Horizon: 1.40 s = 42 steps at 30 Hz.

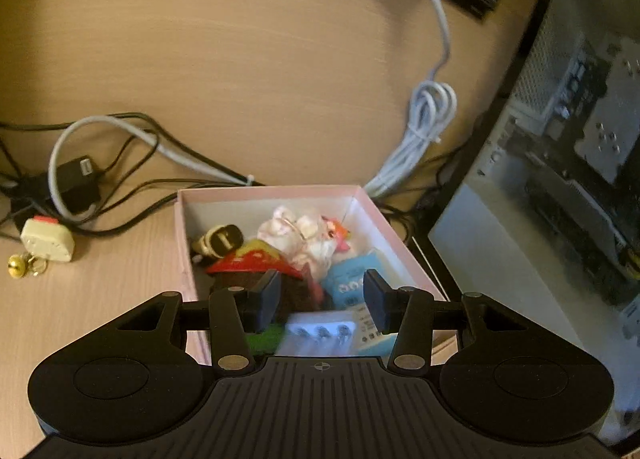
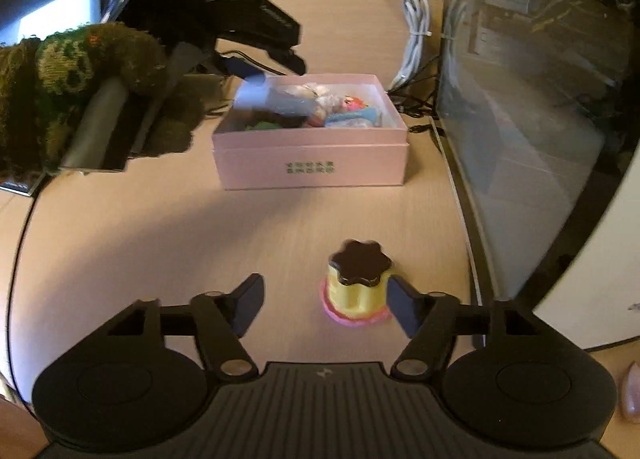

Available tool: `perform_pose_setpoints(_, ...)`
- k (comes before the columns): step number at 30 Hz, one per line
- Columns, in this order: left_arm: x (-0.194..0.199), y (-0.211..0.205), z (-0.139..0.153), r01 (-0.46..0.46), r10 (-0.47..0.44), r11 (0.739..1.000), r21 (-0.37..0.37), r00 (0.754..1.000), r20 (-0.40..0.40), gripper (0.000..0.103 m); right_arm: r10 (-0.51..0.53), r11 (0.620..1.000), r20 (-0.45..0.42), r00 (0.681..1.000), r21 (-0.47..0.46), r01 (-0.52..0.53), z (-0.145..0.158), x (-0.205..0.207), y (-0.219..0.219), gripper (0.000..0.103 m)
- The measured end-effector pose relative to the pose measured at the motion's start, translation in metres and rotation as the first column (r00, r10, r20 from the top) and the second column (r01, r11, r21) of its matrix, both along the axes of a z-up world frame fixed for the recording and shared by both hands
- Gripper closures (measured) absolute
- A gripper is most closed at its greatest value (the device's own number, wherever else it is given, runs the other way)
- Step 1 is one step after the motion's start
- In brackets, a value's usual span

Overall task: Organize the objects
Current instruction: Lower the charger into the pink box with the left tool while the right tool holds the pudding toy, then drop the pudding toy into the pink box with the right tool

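Observation:
A pink box (image 1: 184, 243) on the desk holds several small items, among them a red piece (image 1: 248, 261), a blue packet (image 1: 352, 283) and a white pack (image 1: 320, 333), blurred, below the fingers. My left gripper (image 1: 322, 297) is open above the box's near end. In the right wrist view the same box (image 2: 312, 159) sits ahead, with the left gripper (image 2: 260, 71) over its left side and the pale pack (image 2: 256, 93) just under it. My right gripper (image 2: 324, 305) is open, low over the desk, around a yellow pudding toy (image 2: 358, 279) with a brown top on a pink base.
Black and grey cables (image 1: 120, 147), a beige plug (image 1: 48, 243) and a small gold bell (image 1: 18, 265) lie left of the box. A coiled white cable (image 1: 424, 127) lies behind it. A glass-sided computer case (image 1: 560, 139) stands to the right (image 2: 540, 119).

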<state>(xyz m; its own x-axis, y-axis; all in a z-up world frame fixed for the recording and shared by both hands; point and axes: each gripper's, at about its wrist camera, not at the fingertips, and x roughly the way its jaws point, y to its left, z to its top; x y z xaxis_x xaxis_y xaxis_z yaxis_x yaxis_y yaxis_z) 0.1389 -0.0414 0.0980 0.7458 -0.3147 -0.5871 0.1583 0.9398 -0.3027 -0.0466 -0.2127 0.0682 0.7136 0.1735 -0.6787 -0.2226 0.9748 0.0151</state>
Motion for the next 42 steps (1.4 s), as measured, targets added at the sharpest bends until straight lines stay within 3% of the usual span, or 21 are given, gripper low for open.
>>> perform_pose_setpoints(5,-0.018,0.036,0.015,-0.116,0.123,0.987,-0.108,0.991,0.056,0.053,-0.041,0.999,-0.029,0.999,0.003,0.041,-0.013,0.013,-0.006,0.032)
perform_pose_setpoints(9,-0.045,0.063,0.01,-0.135,0.137,0.987,-0.091,0.991,0.012,0.053,-0.043,0.999,-0.011,0.999,-0.015,0.043,-0.019,0.028,-0.007,0.033)
perform_pose_setpoints(11,-0.062,0.076,0.004,-0.14,0.138,0.987,-0.083,0.99,-0.026,0.053,-0.042,0.999,-0.018,0.999,-0.023,0.042,-0.022,0.037,-0.008,0.046)
perform_pose_setpoints(12,-0.073,0.084,-0.003,-0.147,0.144,0.986,-0.08,0.988,-0.052,0.053,-0.042,0.999,-0.028,0.999,-0.026,0.041,-0.023,0.042,-0.009,0.059)
perform_pose_setpoints(16,-0.11,0.106,-0.021,-0.149,0.138,0.986,-0.075,0.981,-0.135,0.053,-0.025,1.0,-0.04,0.999,-0.004,0.025,-0.018,0.051,-0.007,0.061)
perform_pose_setpoints(18,-0.118,0.106,-0.023,-0.124,0.114,0.99,-0.07,0.983,-0.141,0.053,-0.011,1.0,-0.031,0.999,-0.002,0.011,-0.012,0.054,-0.003,0.061)
perform_pose_setpoints(21,-0.115,0.094,-0.01,-0.082,0.077,0.995,-0.051,0.993,-0.094,0.053,0.017,1.0,-0.018,1.0,-0.01,-0.017,-0.004,0.059,0.007,0.061)
perform_pose_setpoints(25,-0.091,0.064,0.005,-0.019,0.02,0.999,0.03,1.0,-0.014,0.053,0.057,0.998,-0.001,0.998,-0.024,-0.057,0.001,0.059,0.02,0.061)
perform_pose_setpoints(28,-0.07,0.037,0.002,0.053,-0.051,0.99,0.134,0.999,-0.015,0.053,0.079,0.997,0.007,0.997,-0.022,-0.079,0.0,0.052,0.024,0.061)
perform_pose_setpoints(32,-0.048,0.014,-0.018,0.066,-0.056,0.963,0.262,0.997,-0.044,0.05,0.075,0.997,0.001,0.997,-0.003,-0.075,-0.001,0.039,0.017,0.061)
perform_pose_setpoints(33,-0.044,0.013,-0.021,0.057,-0.052,0.965,0.257,0.998,-0.025,0.049,0.072,0.997,-0.001,0.997,0.0,-0.072,-0.002,0.037,0.015,0.061)
perform_pose_setpoints(38,-0.02,0.017,-0.035,0.013,0.013,0.966,0.26,0.995,-0.098,0.057,0.047,0.999,0.001,0.999,0.019,-0.047,0.003,0.034,-0.001,0.061)
perform_pose_setpoints(42,-0.037,0.036,-0.021,-0.024,0.035,0.992,0.122,0.995,-0.09,0.058,0.04,0.998,0.051,0.998,0.051,-0.043,0.021,0.043,-0.009,0.061)
